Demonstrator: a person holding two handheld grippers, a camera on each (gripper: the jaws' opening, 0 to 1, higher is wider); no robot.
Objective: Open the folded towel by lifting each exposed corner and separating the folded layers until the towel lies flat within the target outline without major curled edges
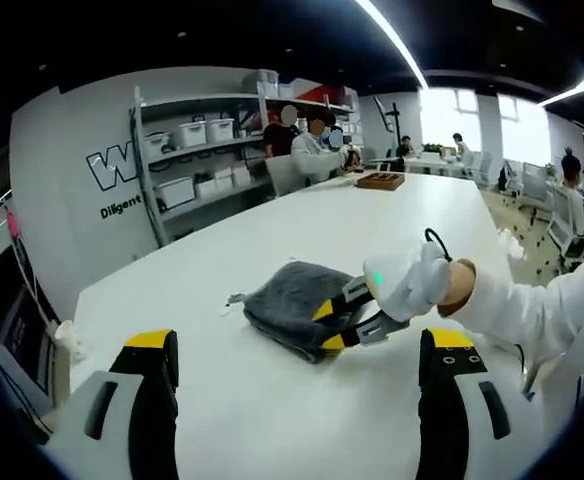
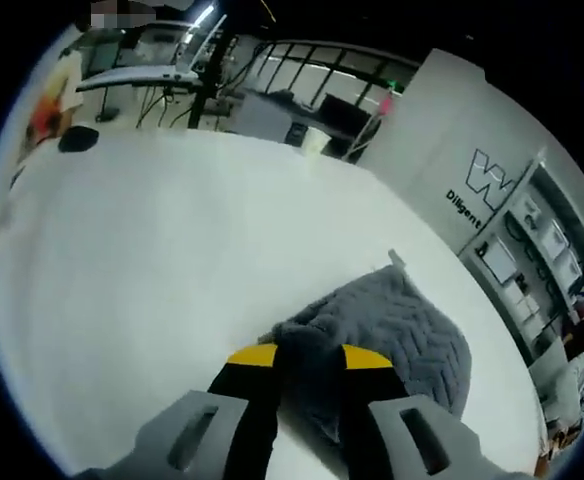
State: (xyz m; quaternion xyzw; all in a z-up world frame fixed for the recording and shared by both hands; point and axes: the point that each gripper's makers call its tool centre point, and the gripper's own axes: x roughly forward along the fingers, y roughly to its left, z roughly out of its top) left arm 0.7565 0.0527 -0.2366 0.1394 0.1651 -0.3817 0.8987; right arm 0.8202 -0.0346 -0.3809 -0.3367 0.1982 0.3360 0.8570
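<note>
A folded grey quilted towel point(image 1: 287, 295) lies on the white table point(image 1: 222, 270), a small loop tag at its far-left corner. My left gripper point(image 1: 300, 345) hovers in front of it, its jaws wide apart with nothing between them. A white-gloved hand point(image 1: 410, 283) brings my right gripper point(image 1: 340, 322) in from the right, and it is clamped on the towel's near right edge. In the right gripper view, the towel point(image 2: 407, 335) bunches up between the yellow-tipped jaws of my right gripper point(image 2: 312, 360), which pinch a fold of it.
A wooden tray point(image 1: 380, 181) sits at the table's far end, where people point(image 1: 317, 145) are seated. Shelves with white bins point(image 1: 197, 150) stand along the back wall. A crumpled white cloth point(image 1: 67, 340) lies by the left edge. A dark object point(image 2: 77, 140) rests far across the table.
</note>
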